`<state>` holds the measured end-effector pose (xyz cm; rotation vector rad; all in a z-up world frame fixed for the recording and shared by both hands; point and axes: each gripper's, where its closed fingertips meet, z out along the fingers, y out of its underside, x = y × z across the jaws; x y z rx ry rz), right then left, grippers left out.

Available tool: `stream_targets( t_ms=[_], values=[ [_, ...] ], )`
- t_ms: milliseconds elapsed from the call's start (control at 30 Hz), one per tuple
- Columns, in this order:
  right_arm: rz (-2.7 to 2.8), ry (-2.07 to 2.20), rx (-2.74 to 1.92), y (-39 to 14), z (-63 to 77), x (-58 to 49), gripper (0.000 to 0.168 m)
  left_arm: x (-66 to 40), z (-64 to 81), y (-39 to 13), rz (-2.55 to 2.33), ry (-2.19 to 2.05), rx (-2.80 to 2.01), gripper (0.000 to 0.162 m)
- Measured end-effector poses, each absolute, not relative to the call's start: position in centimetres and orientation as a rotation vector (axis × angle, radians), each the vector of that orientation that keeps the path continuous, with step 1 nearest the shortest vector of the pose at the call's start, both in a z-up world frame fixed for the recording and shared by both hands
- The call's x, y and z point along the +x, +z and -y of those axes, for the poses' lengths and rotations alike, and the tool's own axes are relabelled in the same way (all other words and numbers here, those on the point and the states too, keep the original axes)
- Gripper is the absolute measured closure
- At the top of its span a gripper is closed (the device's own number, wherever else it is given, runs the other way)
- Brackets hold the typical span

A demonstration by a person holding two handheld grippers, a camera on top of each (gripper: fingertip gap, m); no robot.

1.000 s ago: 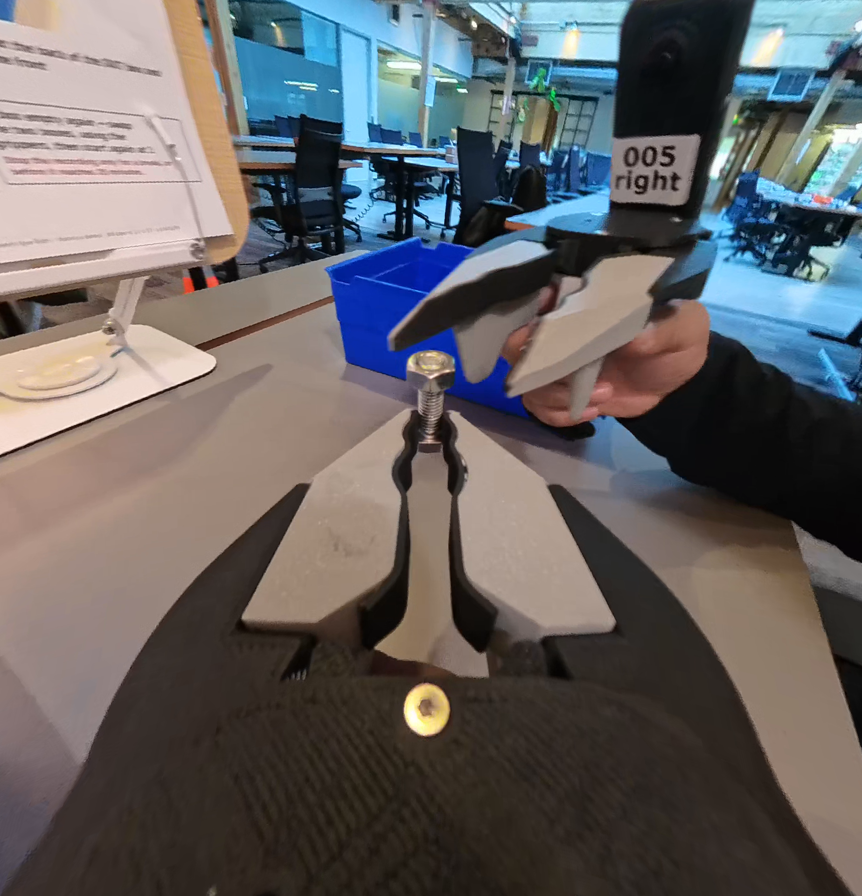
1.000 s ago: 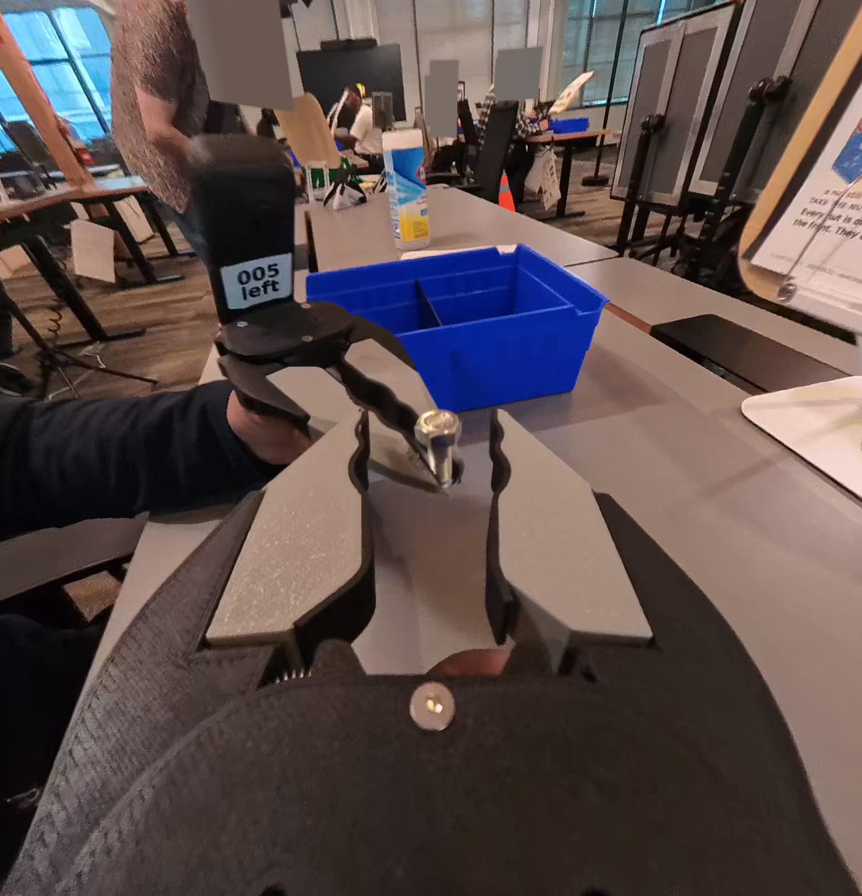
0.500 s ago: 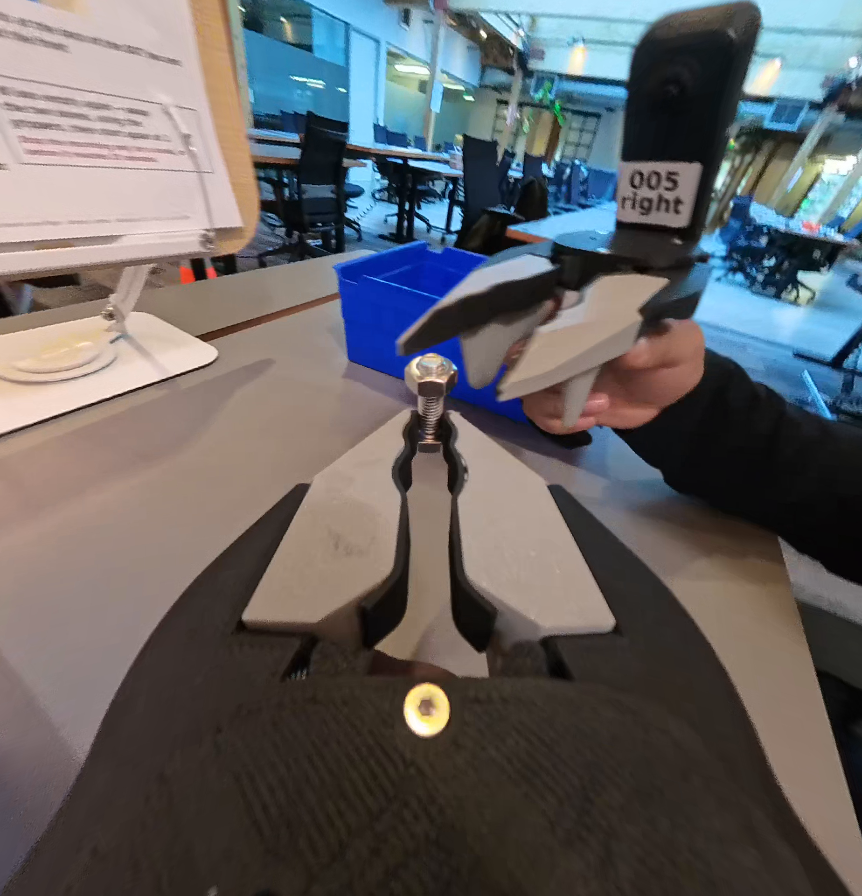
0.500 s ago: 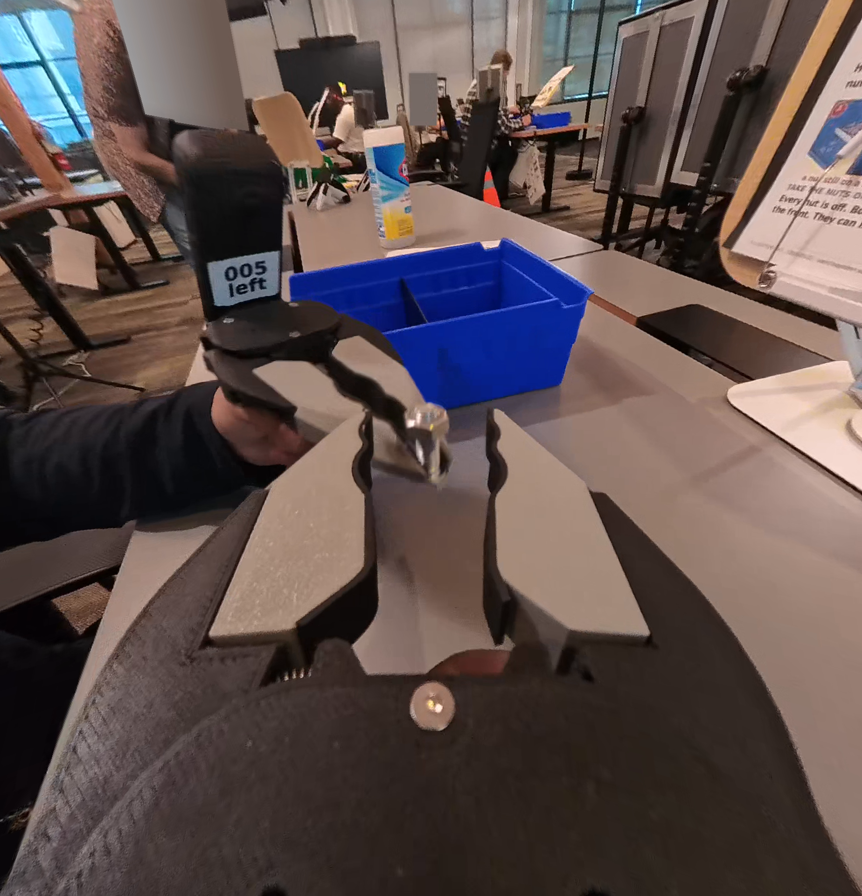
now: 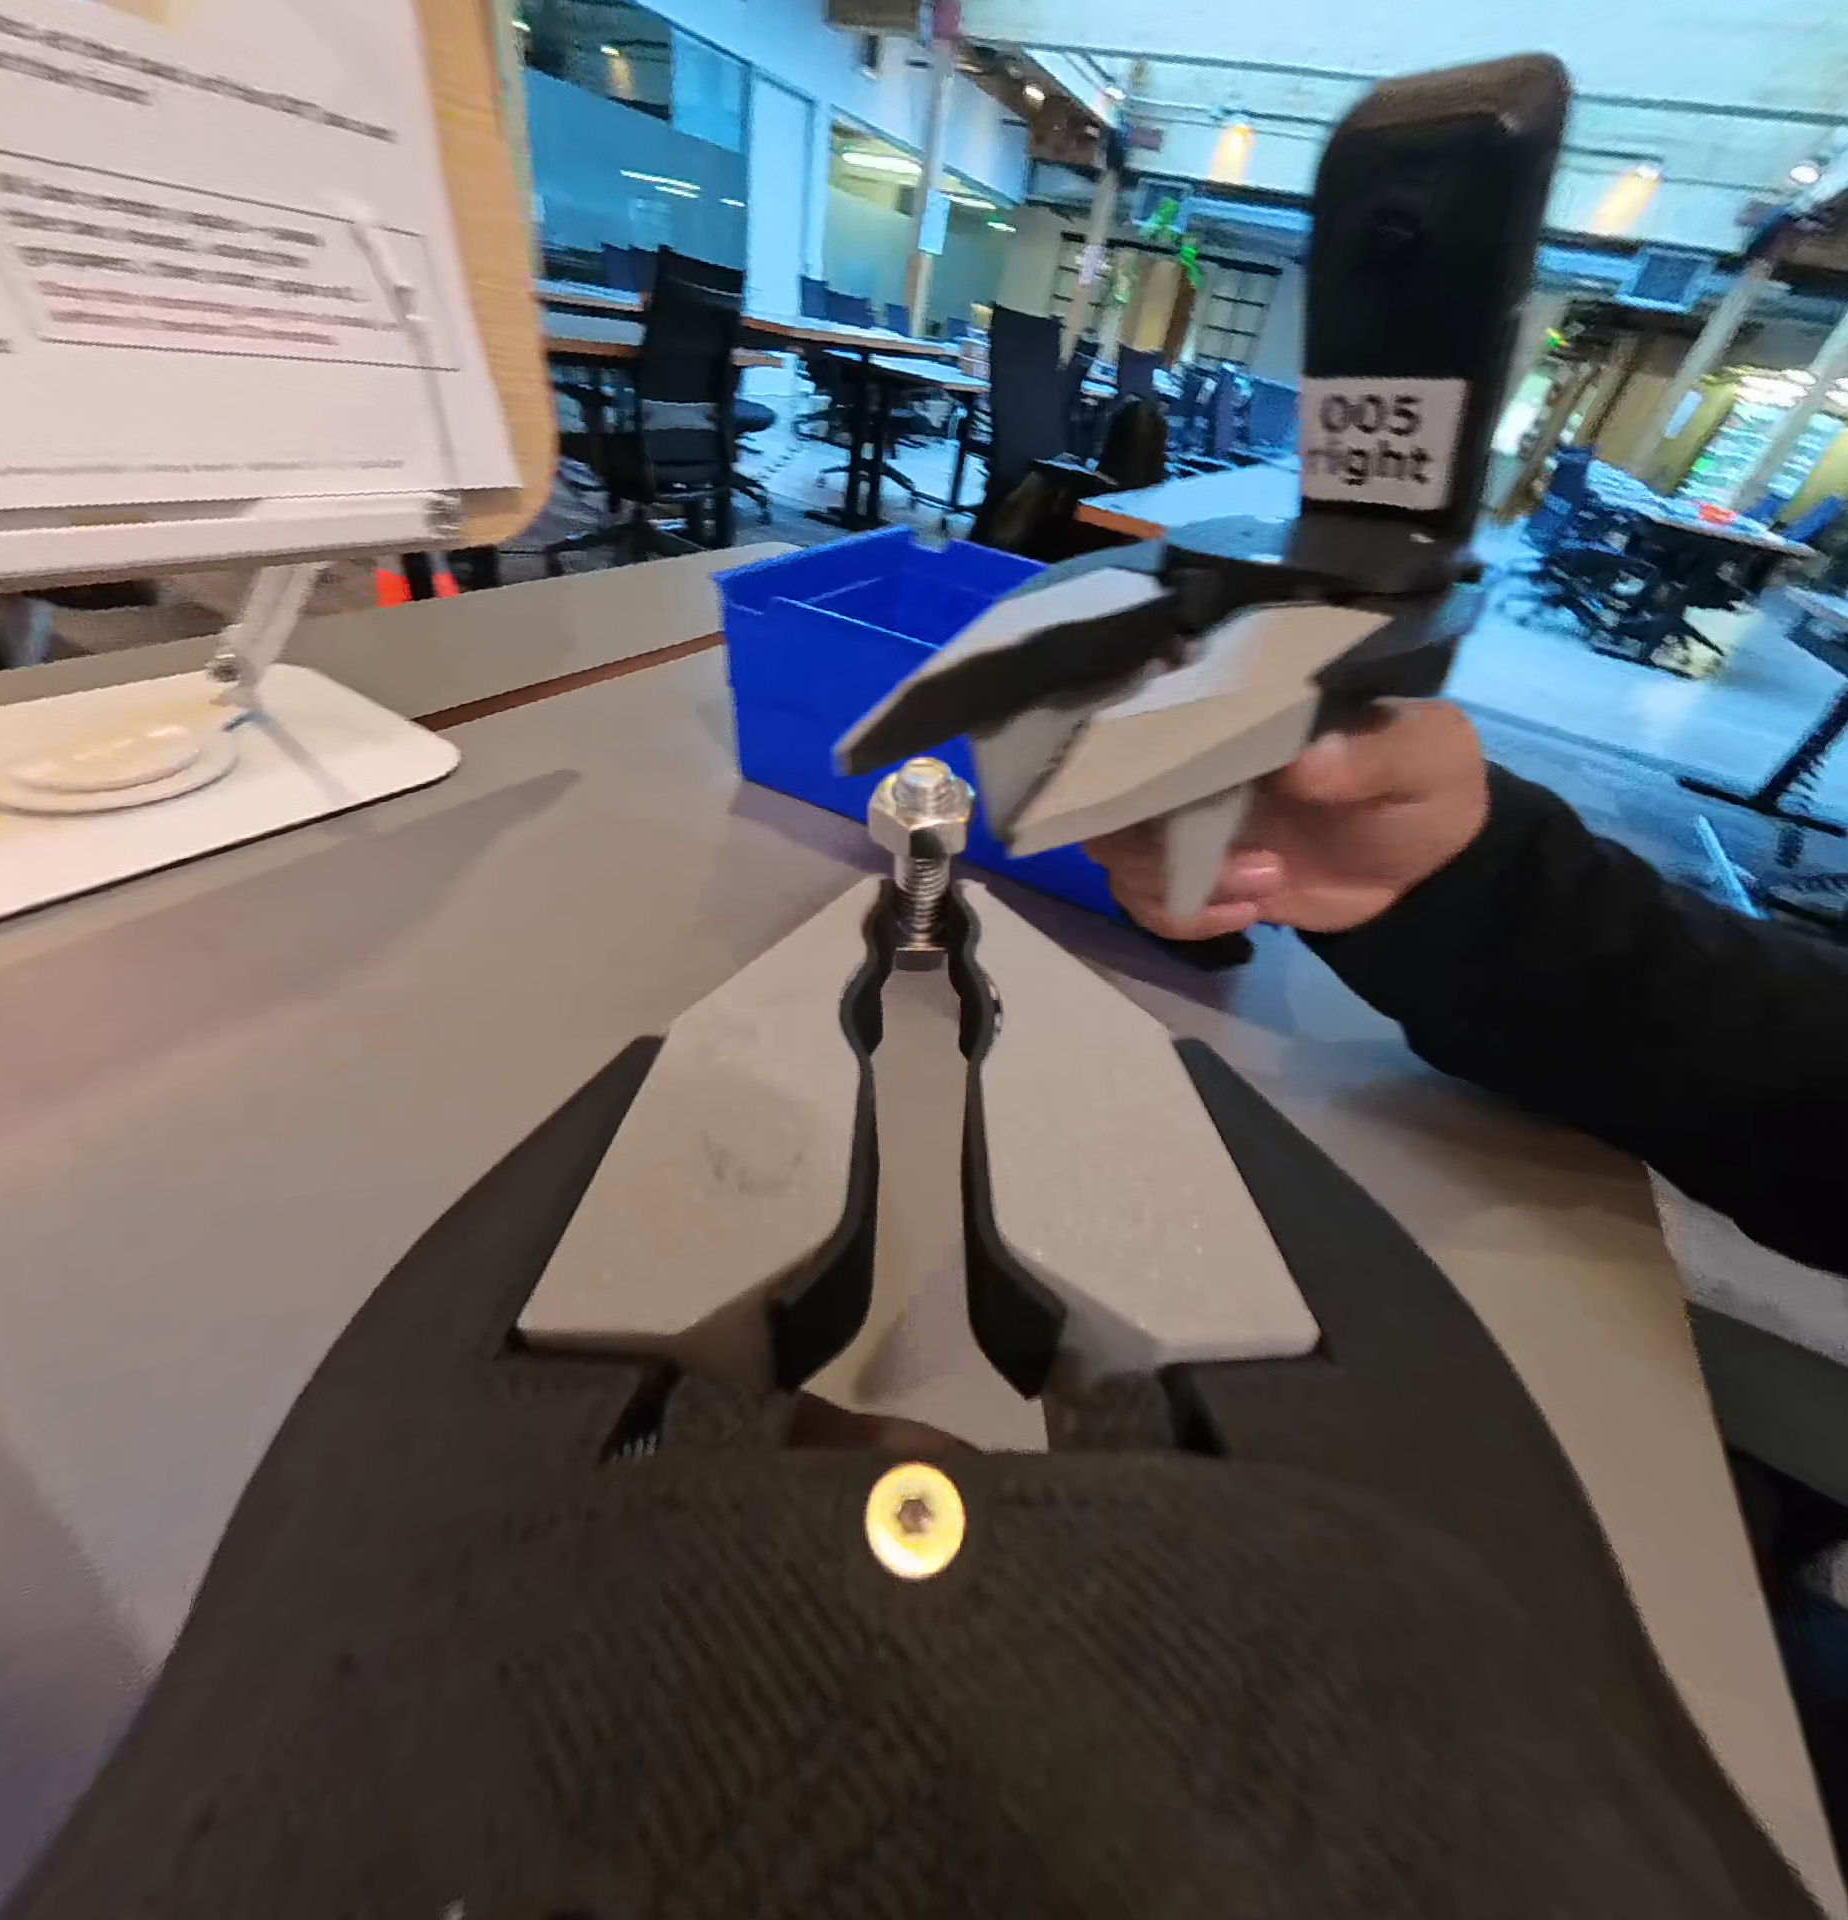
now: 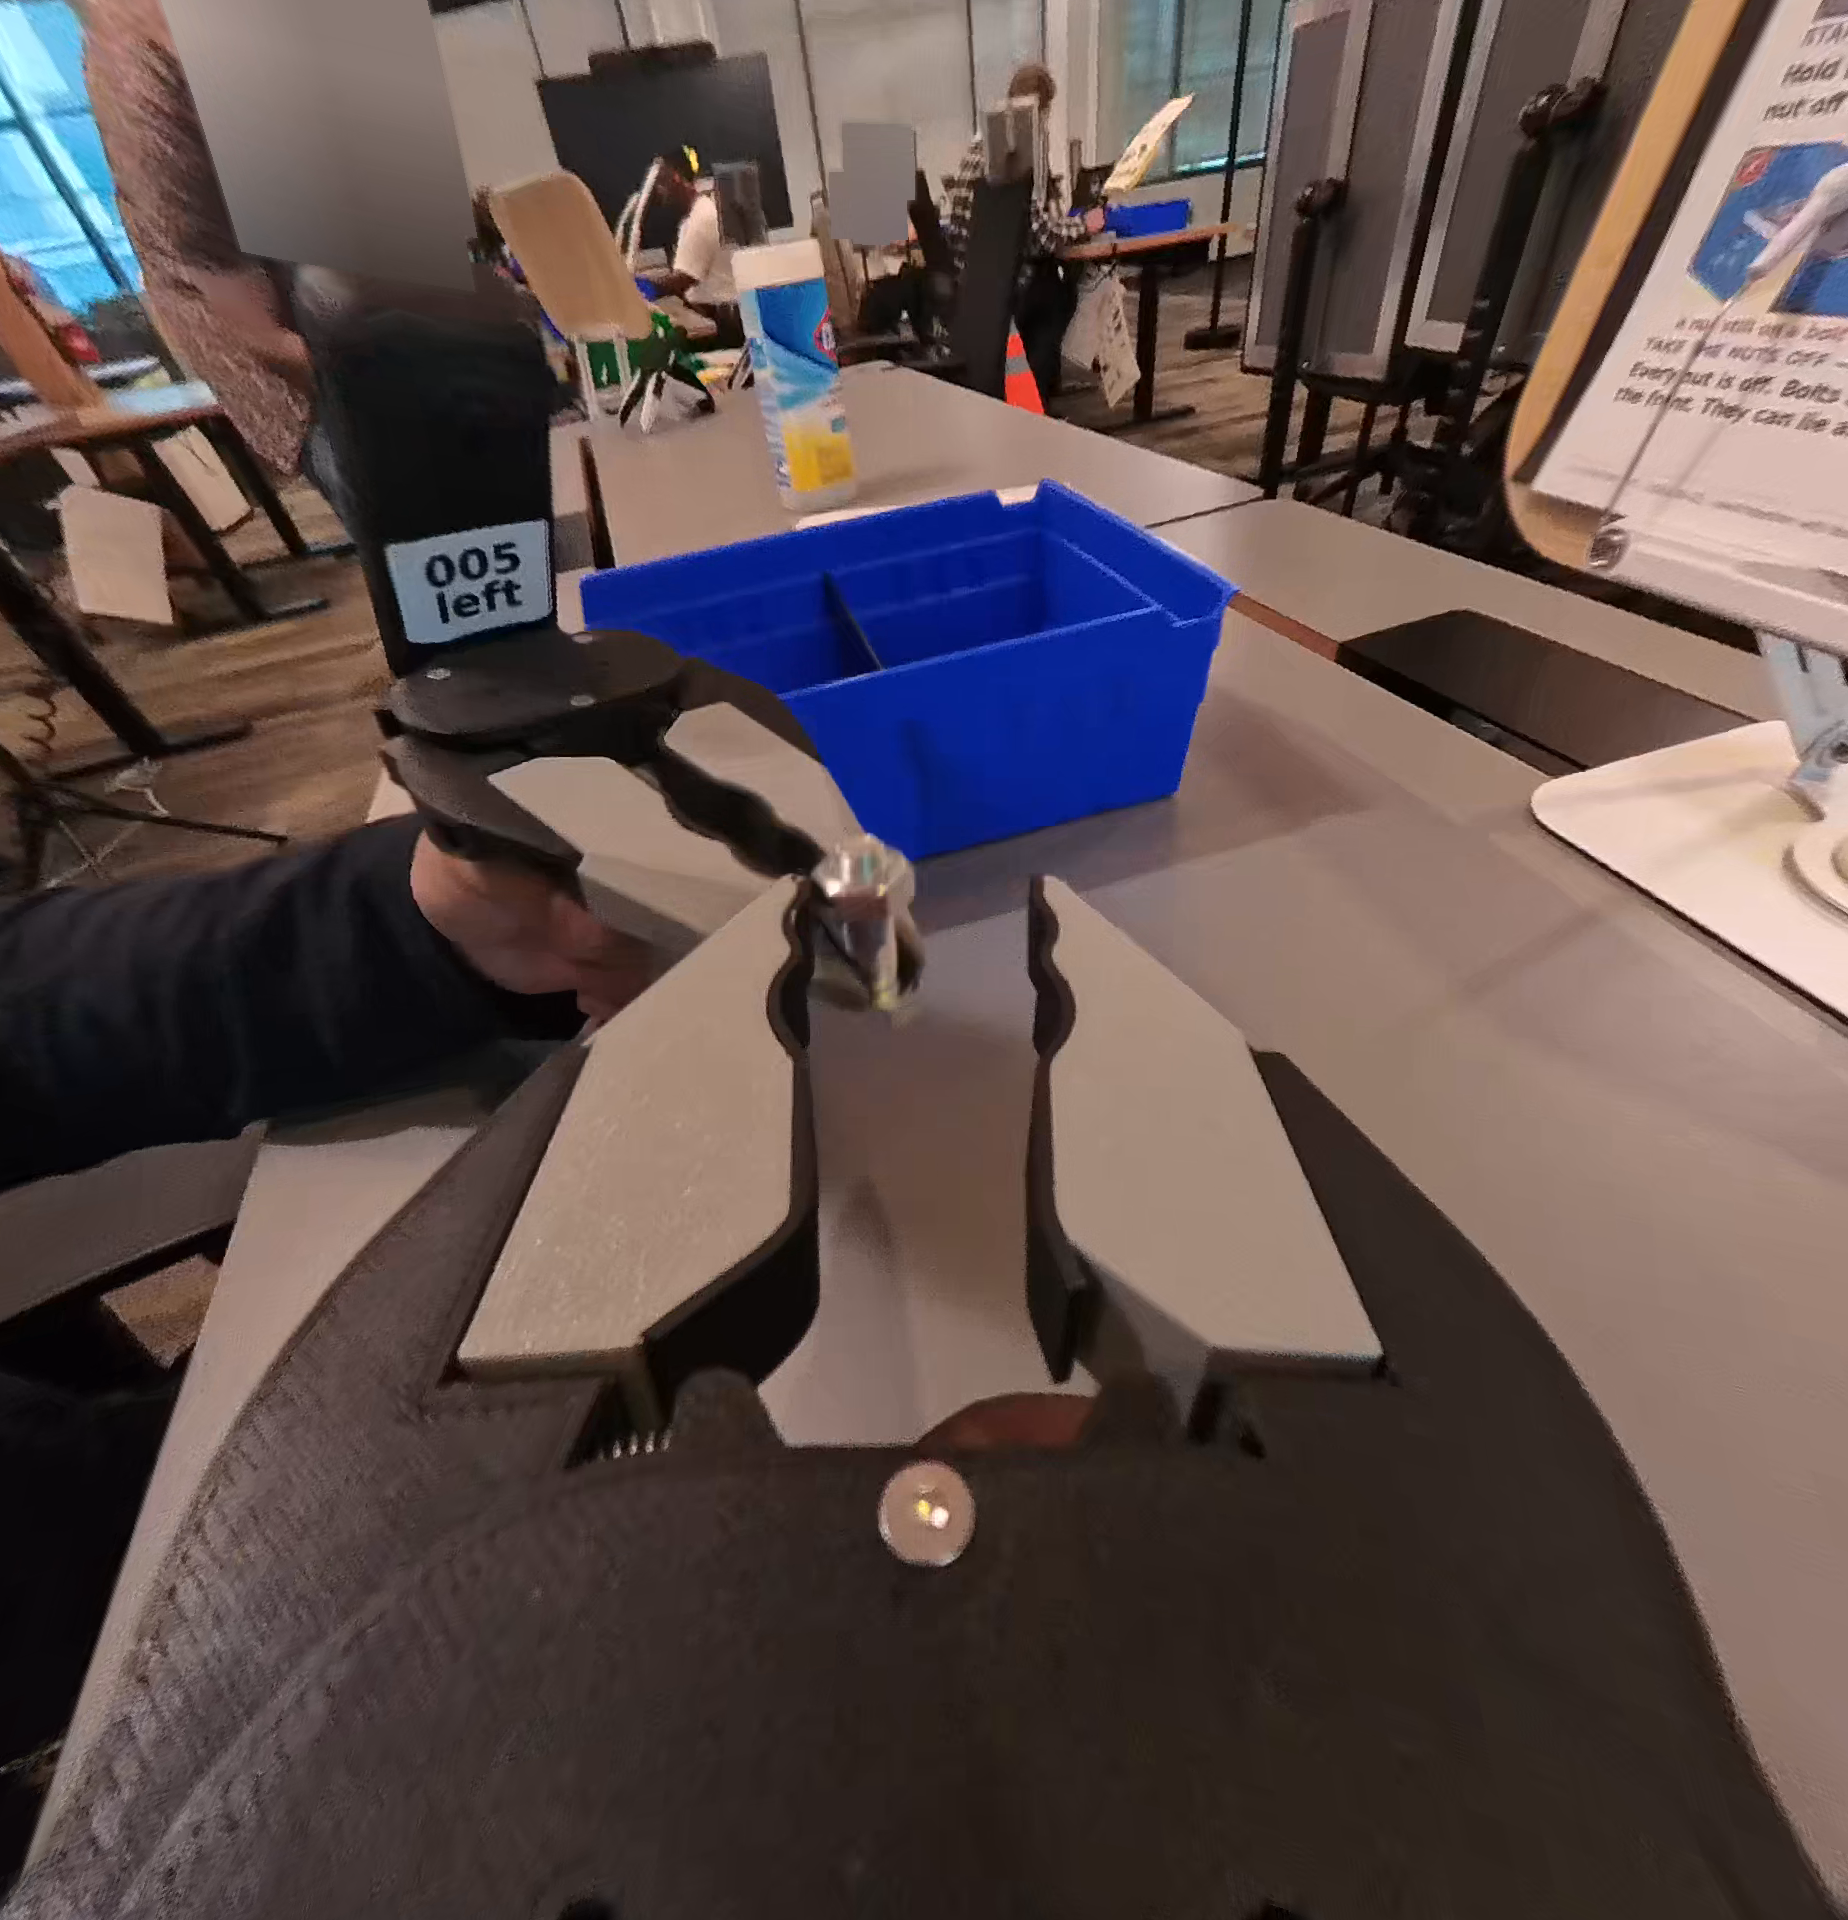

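My left gripper (image 5: pixel 918 935) is shut on a steel bolt (image 5: pixel 920 883) and holds it upright above the grey table (image 5: pixel 276 1039). A hex nut (image 5: pixel 920 816) sits at the bolt's top end. My right gripper (image 6: pixel 915 904) is open, and the top of the bolt (image 6: pixel 868 935) stands between its fingers, close to the left finger (image 6: pixel 691 1122). In the left wrist view the right gripper (image 5: pixel 930 800) reaches in from the right at the nut's height, with a hand (image 5: pixel 1346 831) on its grip. The left gripper also shows in the right wrist view (image 6: pixel 795 862).
A blue divided bin (image 6: pixel 1003 748) stands on the table just beyond both grippers and also shows in the left wrist view (image 5: pixel 826 644). A white document stand (image 5: pixel 172 748) holds printed sheets. A wipes canister (image 6: pixel 800 384) stands behind the bin. People sit at far desks. Both grippers' tips are close together, under 4 cm apart.
The right gripper has shifted a little, so the bolt's top now sits closer to its left finger. The left gripper still grips the bolt. The right stays open.
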<state>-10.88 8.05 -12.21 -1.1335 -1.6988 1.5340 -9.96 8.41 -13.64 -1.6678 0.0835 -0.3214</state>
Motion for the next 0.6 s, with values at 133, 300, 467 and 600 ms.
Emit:
stream_targets(
  t_ms=[133, 300, 467, 600],
  values=[
    [1.775, 1.547, -1.091, -12.7, -6.6, -10.6, 0.153, -8.1, -8.6, -14.3, -0.182, -0.313, -1.698, 0.155],
    [1.763, 1.475, -1.112, -12.7, -7.0, -11.0, 0.153, -8.5, -8.7, -14.4, -0.136, -0.342, -1.701, 0.155],
    [1.612, 1.373, -1.151, -11.2, -9.8, -11.3, 0.153, -9.7, -8.7, -14.0, -0.062, -0.335, -1.68, 0.145],
    [1.437, 1.241, -1.137, -8.3, -13.4, -10.2, 0.153, -9.9, -8.8, -14.2, -0.031, -0.362, -1.69, 0.143]
  ],
)
